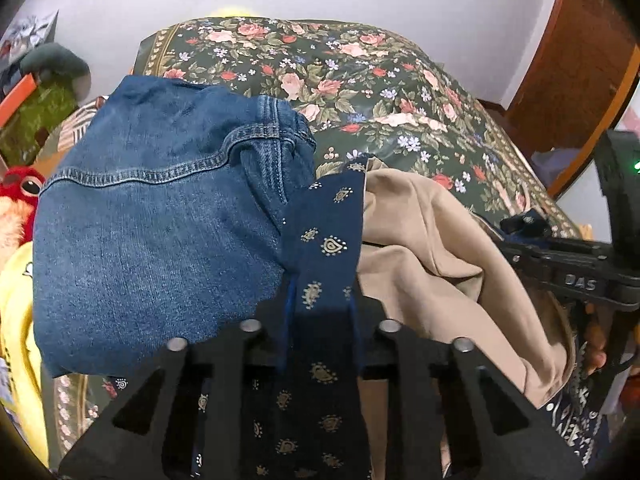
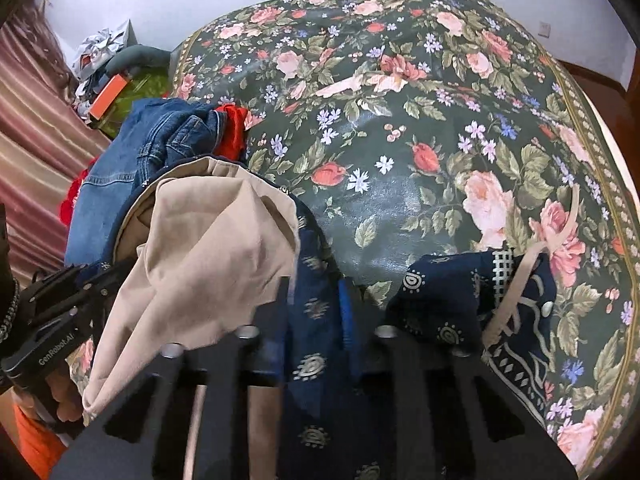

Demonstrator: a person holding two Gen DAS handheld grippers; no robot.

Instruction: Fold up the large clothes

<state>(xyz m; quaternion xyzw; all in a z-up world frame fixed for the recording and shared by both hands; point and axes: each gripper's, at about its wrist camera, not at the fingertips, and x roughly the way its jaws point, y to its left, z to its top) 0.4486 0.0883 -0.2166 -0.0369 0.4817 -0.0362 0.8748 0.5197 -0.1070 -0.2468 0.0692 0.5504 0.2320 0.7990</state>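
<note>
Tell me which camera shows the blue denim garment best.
The left wrist view: the blue denim garment fills its left half, seams sharp. The right wrist view shows only a crumpled part, partly behind beige cloth.

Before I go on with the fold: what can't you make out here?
- Left gripper: fingertips buried in the navy paisley garment, left wrist view.
- Right gripper: fingertips covered by that cloth, blurred.
- Beige fabric: whether lining or separate; seam hidden.
- Denim jeans: lower part cut off.

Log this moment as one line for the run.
left gripper: shut on navy patterned garment | right gripper: shut on same garment | lifted over floral bedspread
</note>
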